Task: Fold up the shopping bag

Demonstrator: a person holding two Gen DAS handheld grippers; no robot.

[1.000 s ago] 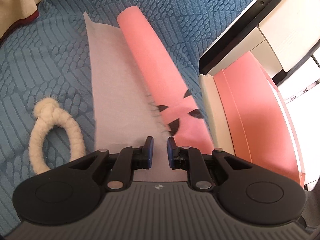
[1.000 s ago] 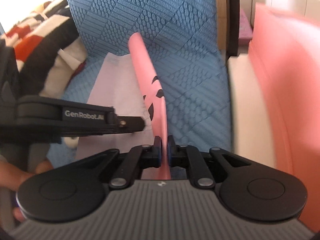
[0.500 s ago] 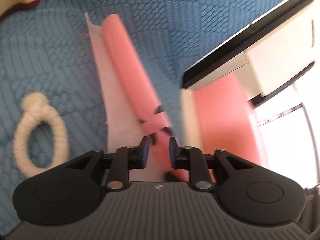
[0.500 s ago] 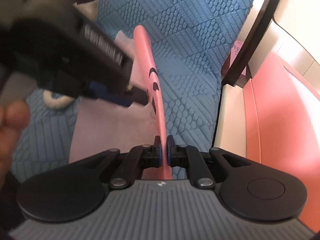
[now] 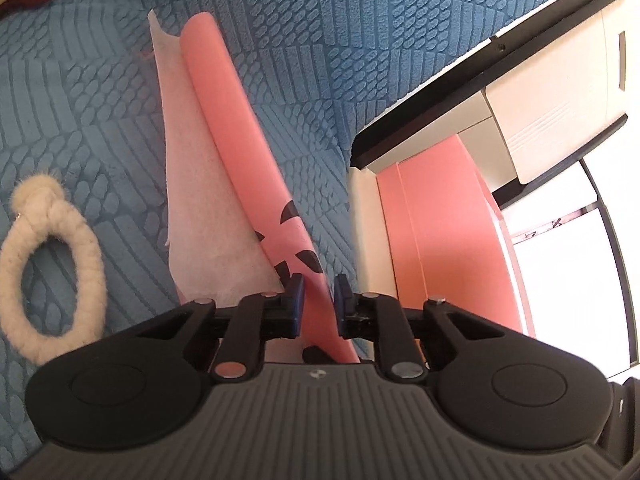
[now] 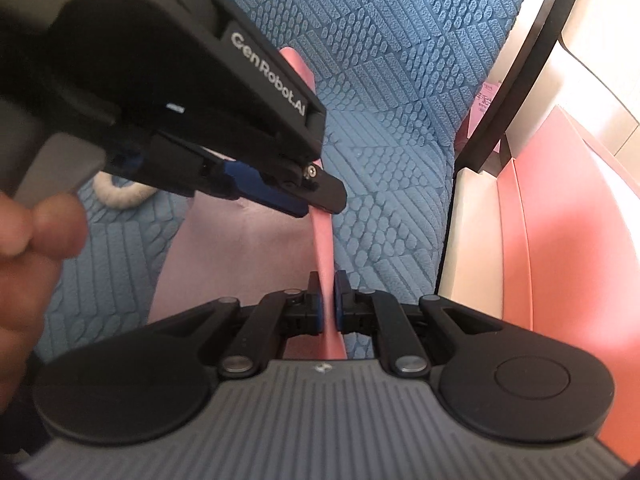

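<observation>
The pink shopping bag point(image 5: 240, 132) lies on a blue quilted mat point(image 5: 100, 120), one long edge folded over its pale inner face point(image 5: 200, 200), black print near my end. My left gripper point(image 5: 319, 296) is closing, the pink fold fills the gap and both pads touch it. In the right wrist view the bag point(image 6: 324, 240) runs as a thin upright pink edge into my right gripper point(image 6: 328, 300), which is shut on it. The left gripper point(image 6: 320, 200) reaches in from the upper left, just beyond the right one, on the same fold.
A knotted cream rope ring point(image 5: 52, 280) lies on the mat left of the bag. Right of the mat stand a pink panel point(image 5: 440, 240) and cream furniture with a black edge point(image 5: 480, 80). A person's hand point(image 6: 32, 260) holds the left gripper.
The left gripper widened, moved right over the pink fold and narrowed onto it. The right gripper rolled and kept its grip on the bag's edge.
</observation>
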